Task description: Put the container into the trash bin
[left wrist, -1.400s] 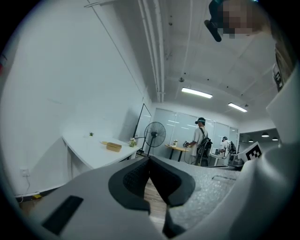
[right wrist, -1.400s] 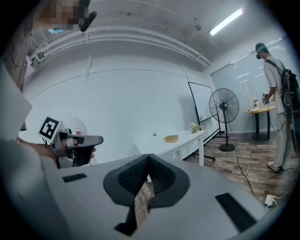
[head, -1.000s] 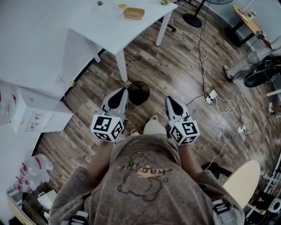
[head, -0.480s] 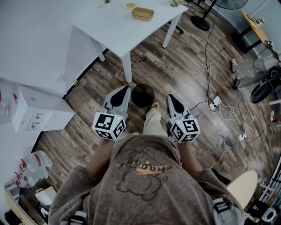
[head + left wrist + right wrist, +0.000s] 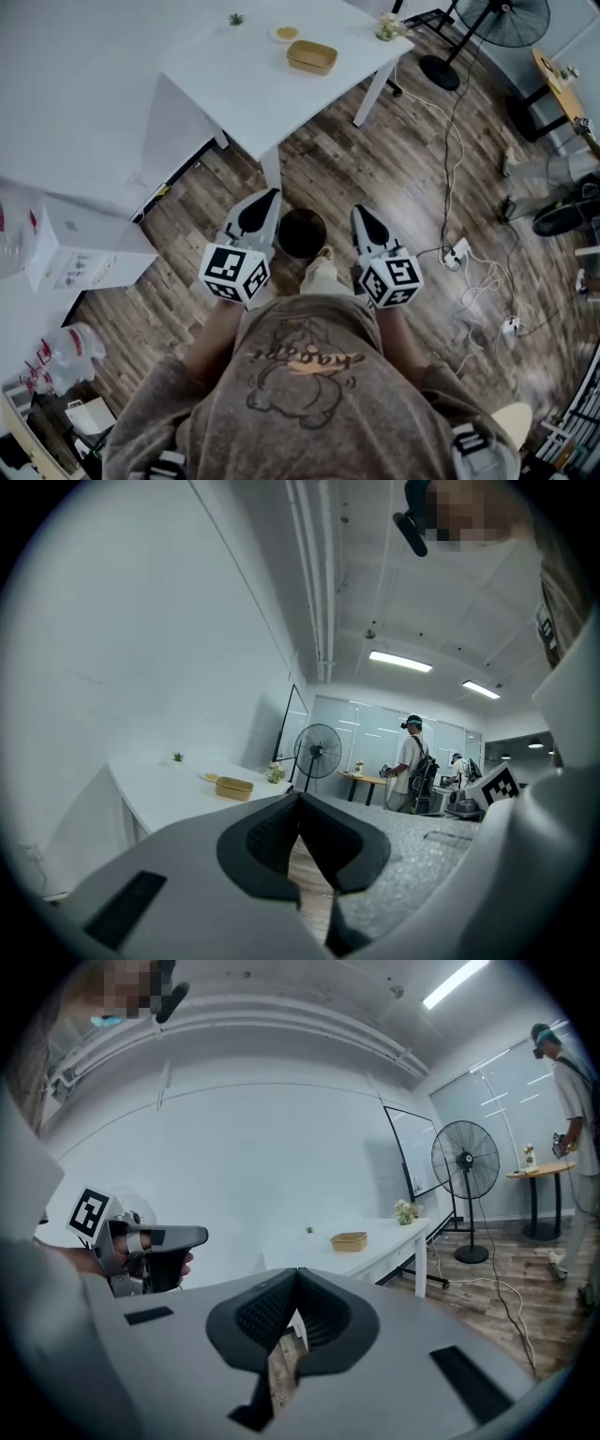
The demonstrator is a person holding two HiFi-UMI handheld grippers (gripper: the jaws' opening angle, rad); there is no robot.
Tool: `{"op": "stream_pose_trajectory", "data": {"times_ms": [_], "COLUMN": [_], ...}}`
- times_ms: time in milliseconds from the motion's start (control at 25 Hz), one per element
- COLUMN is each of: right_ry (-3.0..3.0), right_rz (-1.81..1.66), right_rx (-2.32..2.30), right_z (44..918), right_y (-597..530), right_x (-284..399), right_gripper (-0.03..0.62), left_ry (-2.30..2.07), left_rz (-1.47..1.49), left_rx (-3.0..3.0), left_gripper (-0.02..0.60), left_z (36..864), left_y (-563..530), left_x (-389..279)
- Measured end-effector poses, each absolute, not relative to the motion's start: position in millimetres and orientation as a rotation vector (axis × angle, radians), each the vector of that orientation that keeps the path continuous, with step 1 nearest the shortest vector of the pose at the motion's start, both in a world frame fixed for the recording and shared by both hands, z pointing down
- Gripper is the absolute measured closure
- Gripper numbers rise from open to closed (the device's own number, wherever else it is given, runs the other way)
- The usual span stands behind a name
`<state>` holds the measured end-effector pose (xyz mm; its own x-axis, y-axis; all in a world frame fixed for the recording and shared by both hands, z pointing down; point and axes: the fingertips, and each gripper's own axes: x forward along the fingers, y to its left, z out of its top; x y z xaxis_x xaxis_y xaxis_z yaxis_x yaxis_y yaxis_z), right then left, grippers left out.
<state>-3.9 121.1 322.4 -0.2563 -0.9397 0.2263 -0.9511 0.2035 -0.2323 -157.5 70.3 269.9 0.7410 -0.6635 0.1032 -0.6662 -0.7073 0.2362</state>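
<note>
A tan container (image 5: pixel 312 57) sits on the white table (image 5: pixel 244 84) ahead; it also shows far off as the container (image 5: pixel 234 787) and as the container (image 5: pixel 349 1240). A round black trash bin (image 5: pixel 302 232) stands on the wood floor by the table's near leg, between my two grippers. My left gripper (image 5: pixel 270 194) is held out at the bin's left, jaws shut and empty; the left gripper (image 5: pixel 300 797) points toward the table. My right gripper (image 5: pixel 358 211) is at the bin's right, also shut with nothing in it; the right gripper (image 5: pixel 298 1272) faces the table's end.
A small plate (image 5: pixel 286 33), a tiny plant (image 5: pixel 236 19) and flowers (image 5: pixel 389 28) share the table. A standing fan (image 5: pixel 506 17) is behind it. Cables and a power strip (image 5: pixel 459 253) lie on the floor at right. White boxes (image 5: pixel 75 246) sit at left. People (image 5: pixel 411 771) stand far off.
I have walked forward: the table and its container have drawn nearer, and the trash bin stays between the grippers. Both grippers stay shut and empty.
</note>
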Motion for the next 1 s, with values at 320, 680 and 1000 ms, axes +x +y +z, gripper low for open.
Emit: {"op": "stream_pose_trajectory", "data": {"times_ms": [320,680,1000], "right_ry": [-2.48,-2.522,-2.553], "right_rz": [0.5,0.541,0.54], "right_rx": [1.822,1.72,1.688], "right_z": [305.8,312.7,313.6], "right_y": [45.9,-19.0,-58.5], "right_x": [46.4,90.3,82.3], "right_gripper": [0.594,0.594,0.594], "left_ry": [-1.12,-1.214,-1.254], "left_rz": [-0.003,-0.009,-0.002], "left_rx": [2.657,2.616,2.6], "left_gripper": [0.578,0.578,0.578], "left_z": [253.9,253.5,256.9], "left_y": [3.8,-58.4,-92.7], "left_x": [-103.7,-60.5,-71.2]}}
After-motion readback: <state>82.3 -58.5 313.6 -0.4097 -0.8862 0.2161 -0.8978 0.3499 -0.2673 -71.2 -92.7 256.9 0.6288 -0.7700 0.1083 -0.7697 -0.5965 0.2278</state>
